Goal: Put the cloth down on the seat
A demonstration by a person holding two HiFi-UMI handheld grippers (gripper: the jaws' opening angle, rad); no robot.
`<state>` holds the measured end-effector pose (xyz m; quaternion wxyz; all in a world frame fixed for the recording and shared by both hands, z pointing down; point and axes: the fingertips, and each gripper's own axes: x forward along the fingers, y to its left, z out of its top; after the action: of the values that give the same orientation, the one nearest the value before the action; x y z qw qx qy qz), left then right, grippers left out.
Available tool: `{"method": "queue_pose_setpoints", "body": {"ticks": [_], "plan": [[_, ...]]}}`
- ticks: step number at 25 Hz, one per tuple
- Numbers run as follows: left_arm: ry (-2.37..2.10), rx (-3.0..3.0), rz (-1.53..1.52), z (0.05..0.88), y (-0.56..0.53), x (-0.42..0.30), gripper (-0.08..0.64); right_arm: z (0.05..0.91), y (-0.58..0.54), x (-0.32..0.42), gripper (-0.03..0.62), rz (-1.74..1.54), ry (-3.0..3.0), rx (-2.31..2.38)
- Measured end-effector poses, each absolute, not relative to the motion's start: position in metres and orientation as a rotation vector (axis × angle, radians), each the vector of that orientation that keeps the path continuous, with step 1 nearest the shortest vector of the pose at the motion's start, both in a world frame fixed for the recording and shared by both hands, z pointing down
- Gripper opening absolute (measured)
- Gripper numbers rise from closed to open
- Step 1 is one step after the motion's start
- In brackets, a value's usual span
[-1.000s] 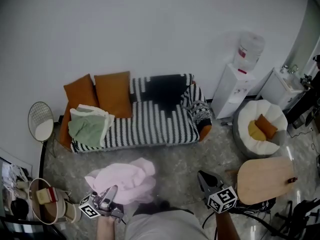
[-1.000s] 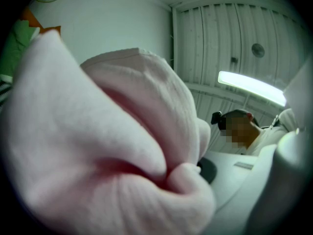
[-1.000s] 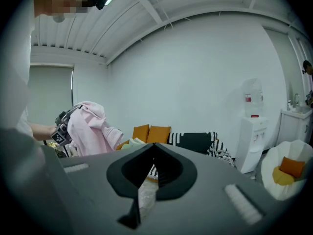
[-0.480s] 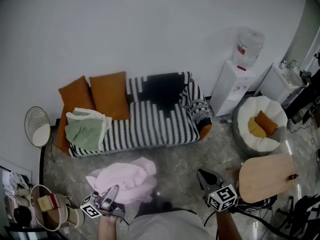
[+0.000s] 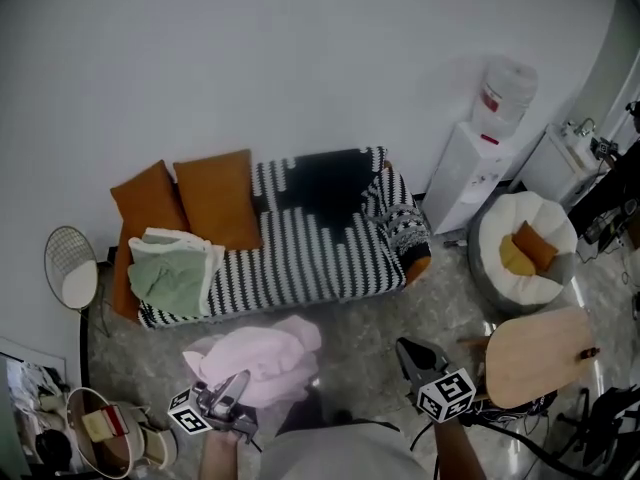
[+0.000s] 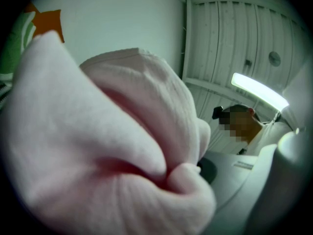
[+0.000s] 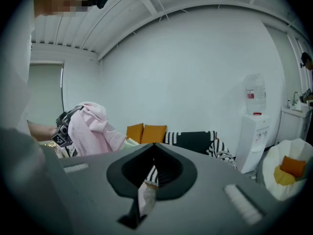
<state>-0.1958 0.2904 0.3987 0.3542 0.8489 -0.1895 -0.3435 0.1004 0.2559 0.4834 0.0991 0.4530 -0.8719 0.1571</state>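
The pink cloth is bunched up in my left gripper, whose jaws are clenched on a fold of it. The rest billows up over the jaws and fills nearly the whole left gripper view. It is held in the air above the speckled floor, in front of the sofa and not on the seat. My right gripper is held out beside it, apart from the cloth, its jaws pressed together with nothing between them, pointing toward the sofa. The sofa is black-and-white striped and stands against the white wall. Two orange cushions lean at its left end, with a folded green and white blanket lying on the seat just in front of them. To the sofa's right stand a white water dispenser and a white beanbag chair with orange and yellow cushions in it. A round wooden table is near my right gripper, and a round wire chair stands by the sofa's left end.
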Motion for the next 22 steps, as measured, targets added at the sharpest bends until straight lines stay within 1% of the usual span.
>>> {"method": "queue_pose_setpoints", "body": {"ticks": [10, 22], "plan": [[-0.42, 2.191, -0.849, 0.395, 0.207, -0.231, 0.106, 0.473, 0.181, 0.051, 0.003, 0.47, -2.544, 1.389], [-0.35, 2.198, -0.789, 0.399, 0.13, -0.28, 0.106, 0.47, 0.118, -0.002, 0.005, 0.451, -2.495, 1.441]]}}
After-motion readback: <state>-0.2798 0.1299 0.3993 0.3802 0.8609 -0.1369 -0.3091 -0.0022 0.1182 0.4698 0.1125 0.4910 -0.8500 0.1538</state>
